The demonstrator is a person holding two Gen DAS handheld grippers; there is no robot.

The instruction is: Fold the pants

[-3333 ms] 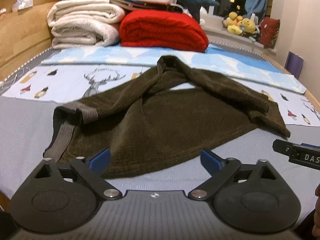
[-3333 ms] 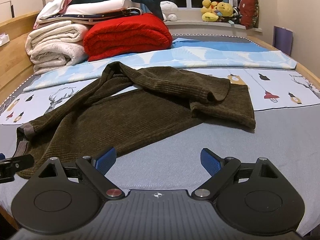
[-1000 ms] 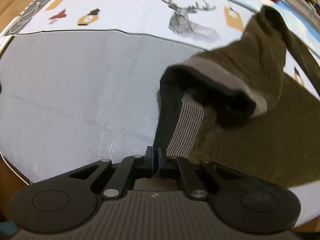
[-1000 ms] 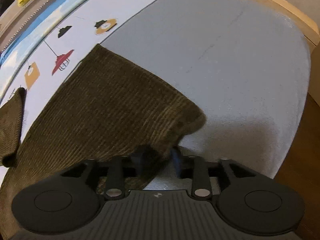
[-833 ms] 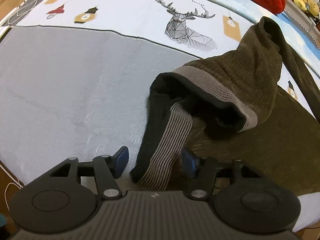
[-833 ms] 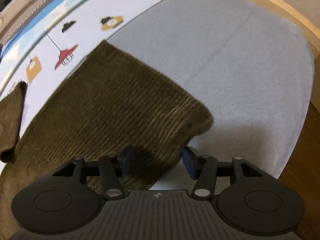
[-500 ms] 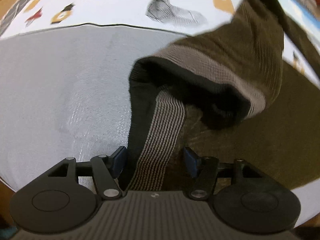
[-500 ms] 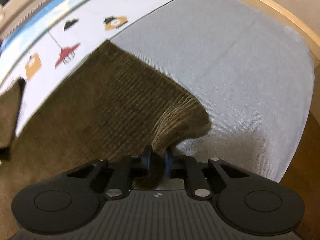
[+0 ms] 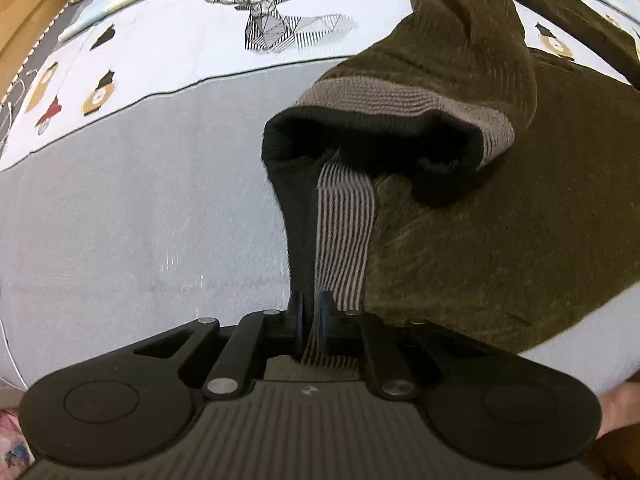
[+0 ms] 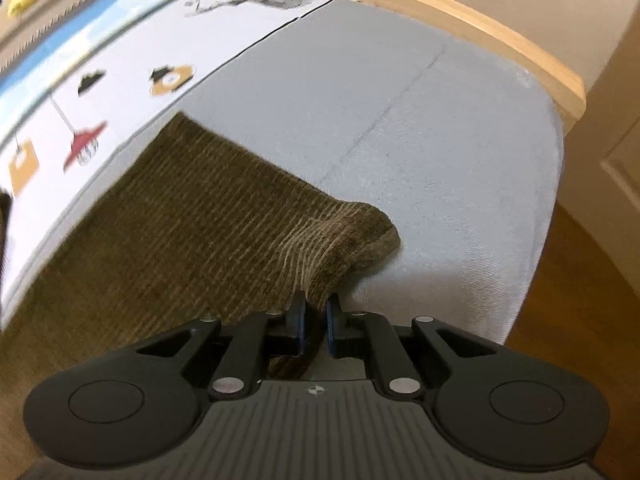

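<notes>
Your left gripper (image 9: 311,312) was clamped shut on the striped waistband (image 9: 344,236) of the pants (image 9: 500,232), its jaws pressed together with the ribbed grey band pinched between them at the lower centre of the left wrist view. From there the waistband ran up the middle of the frame to the dark, gaping waist opening, and the brown corduroy spread across the right half of the picture, with one leg folded over toward the upper right. The pants lay on the bed sheet (image 9: 132,208), grey in the left and centre and printed with a deer (image 9: 280,24) near the top.

Your right gripper (image 10: 315,312) was likewise closed, gripping the hem corner of a pant leg (image 10: 192,216). The cloth rose in a small ridge just above the jaws at the centre of the right wrist view and stretched off to the left. A wooden bed edge (image 10: 480,40) curved along the upper right.
</notes>
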